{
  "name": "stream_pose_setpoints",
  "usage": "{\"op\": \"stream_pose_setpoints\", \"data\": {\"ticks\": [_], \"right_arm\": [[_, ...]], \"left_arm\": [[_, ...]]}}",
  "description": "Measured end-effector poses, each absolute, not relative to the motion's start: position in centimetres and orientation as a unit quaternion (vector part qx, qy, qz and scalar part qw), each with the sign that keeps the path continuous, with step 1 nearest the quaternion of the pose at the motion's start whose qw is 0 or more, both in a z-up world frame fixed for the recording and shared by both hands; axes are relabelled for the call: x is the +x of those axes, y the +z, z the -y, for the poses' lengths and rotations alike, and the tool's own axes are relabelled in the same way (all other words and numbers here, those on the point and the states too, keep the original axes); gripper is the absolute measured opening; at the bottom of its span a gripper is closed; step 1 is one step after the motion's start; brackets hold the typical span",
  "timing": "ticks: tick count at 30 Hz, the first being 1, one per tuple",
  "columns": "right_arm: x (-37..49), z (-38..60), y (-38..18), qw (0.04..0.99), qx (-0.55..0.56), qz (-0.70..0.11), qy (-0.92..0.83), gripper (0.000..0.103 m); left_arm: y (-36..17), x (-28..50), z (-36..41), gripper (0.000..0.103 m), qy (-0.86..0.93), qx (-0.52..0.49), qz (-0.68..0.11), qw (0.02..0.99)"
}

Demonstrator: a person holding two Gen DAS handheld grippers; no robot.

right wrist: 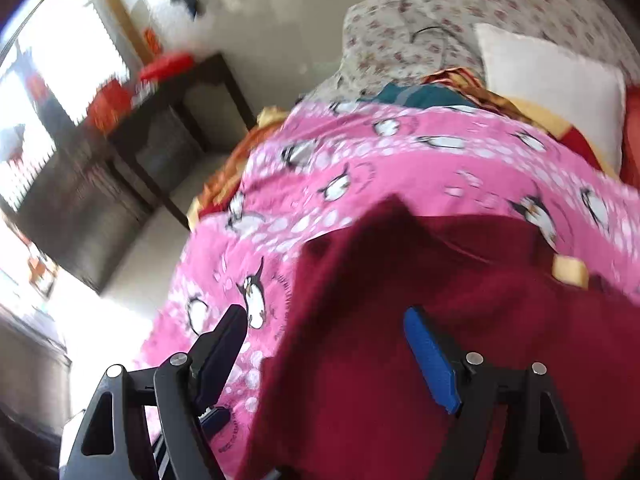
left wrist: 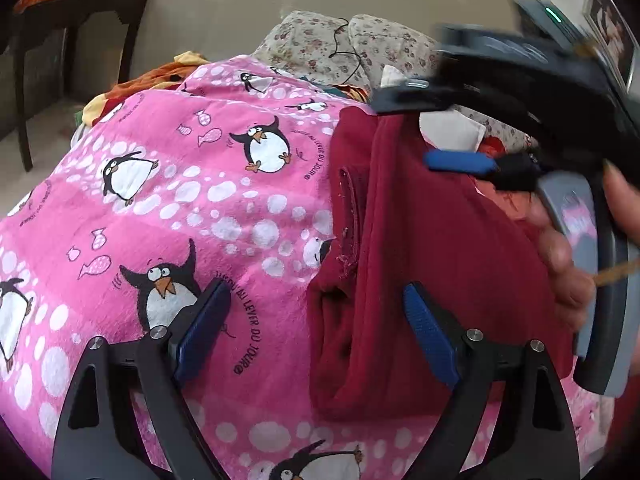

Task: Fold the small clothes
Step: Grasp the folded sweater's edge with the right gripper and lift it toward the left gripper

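Note:
A dark red small garment [left wrist: 400,248] lies folded lengthwise on the pink penguin blanket [left wrist: 192,184]. My left gripper [left wrist: 316,320] is open just above the garment's near left edge, holding nothing. My right gripper [right wrist: 324,344] is open over the same red garment [right wrist: 440,300], holding nothing. In the left wrist view the right gripper [left wrist: 432,124] shows blurred at the upper right, above the garment's far end, with its jaws apart and the person's hand [left wrist: 568,256] on it.
A dark wooden side table [left wrist: 76,24] stands beyond the bed at the left. Floral pillows [left wrist: 344,40] and a white pillow [right wrist: 552,80] lie at the head. Orange and yellow clothes [left wrist: 140,80] sit past the blanket's far edge.

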State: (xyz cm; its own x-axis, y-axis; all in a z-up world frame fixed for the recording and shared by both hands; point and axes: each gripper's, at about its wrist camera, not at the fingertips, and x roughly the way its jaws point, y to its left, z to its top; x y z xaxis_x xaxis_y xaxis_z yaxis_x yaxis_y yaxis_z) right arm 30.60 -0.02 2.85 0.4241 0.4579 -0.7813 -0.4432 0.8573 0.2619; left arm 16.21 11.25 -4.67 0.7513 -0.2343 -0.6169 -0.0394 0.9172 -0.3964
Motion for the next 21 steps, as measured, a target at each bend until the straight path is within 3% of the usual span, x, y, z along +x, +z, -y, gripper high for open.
{"op": "stream_pose_setpoints", "data": {"ticks": [5,11,12,16,21], "right_arm": [[31.6,-4.0,1.3,0.839,-0.076,-0.489,0.225,0.082],[31.7,-3.7,0.8,0.841,-0.089,-0.484,0.224,0.082],[31.7,-3.6,0.8,0.842,-0.090,-0.482,0.225,0.080],[31.1,-2.9,1.0,0.858,-0.095,-0.458,0.212,0.056],[31.3,-1.0,1.4,0.858,-0.059,-0.453,0.235,0.039]], "left_arm": [[-4.7,16.1,-11.7,0.088,-0.063,-0.212,-0.346,0.912],[-4.7,16.1,-11.6,0.088,-0.060,-0.209,-0.346,0.912],[-4.7,16.1,-11.6,0.088,-0.060,-0.209,-0.346,0.913],[-4.8,16.0,-11.5,0.088,-0.058,-0.205,-0.345,0.914],[-4.8,16.0,-11.2,0.088,-0.053,-0.199,-0.342,0.917]]}}
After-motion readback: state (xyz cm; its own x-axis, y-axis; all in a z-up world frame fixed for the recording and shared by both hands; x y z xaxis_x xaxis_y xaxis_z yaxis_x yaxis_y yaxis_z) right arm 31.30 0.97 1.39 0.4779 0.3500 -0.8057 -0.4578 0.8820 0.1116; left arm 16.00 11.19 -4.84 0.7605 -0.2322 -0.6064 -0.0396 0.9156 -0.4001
